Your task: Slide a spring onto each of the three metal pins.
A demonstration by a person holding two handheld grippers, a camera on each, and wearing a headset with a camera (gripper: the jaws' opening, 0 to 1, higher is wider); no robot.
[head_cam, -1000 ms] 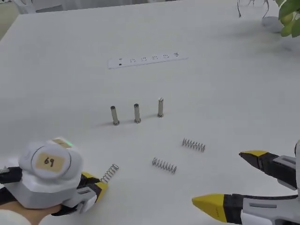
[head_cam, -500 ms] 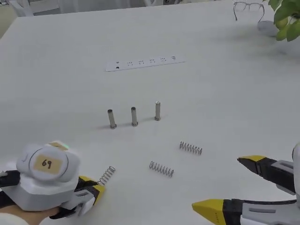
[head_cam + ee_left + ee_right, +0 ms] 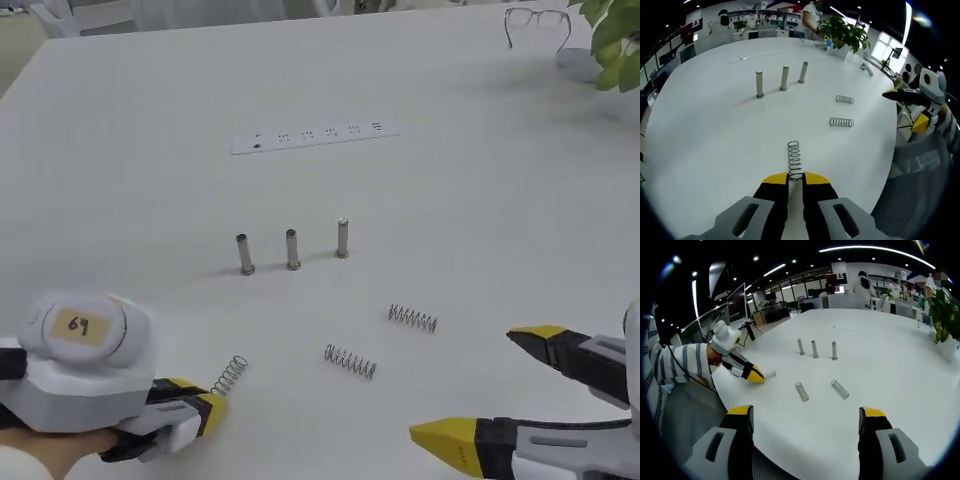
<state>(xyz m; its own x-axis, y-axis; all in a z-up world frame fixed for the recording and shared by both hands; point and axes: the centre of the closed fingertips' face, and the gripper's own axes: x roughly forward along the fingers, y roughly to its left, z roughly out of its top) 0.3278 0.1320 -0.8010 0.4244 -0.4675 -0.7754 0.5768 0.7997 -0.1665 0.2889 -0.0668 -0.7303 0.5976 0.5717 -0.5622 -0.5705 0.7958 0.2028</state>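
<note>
Left gripper (image 3: 795, 176): tips pinching end of one spring (image 3: 794, 157). Right gripper (image 3: 806, 411): jaws spread wide. Beyond the pins (image 3: 292, 249): power strip (image 3: 315, 137); far-right bench corner: glasses (image 3: 537, 22), plant (image 3: 612, 35).

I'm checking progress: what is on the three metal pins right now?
Nothing: the three pins stand bare. Two springs lie loose on the table; the end of the third spring lies between the left gripper's jaws, gripped or not I cannot tell.
</note>
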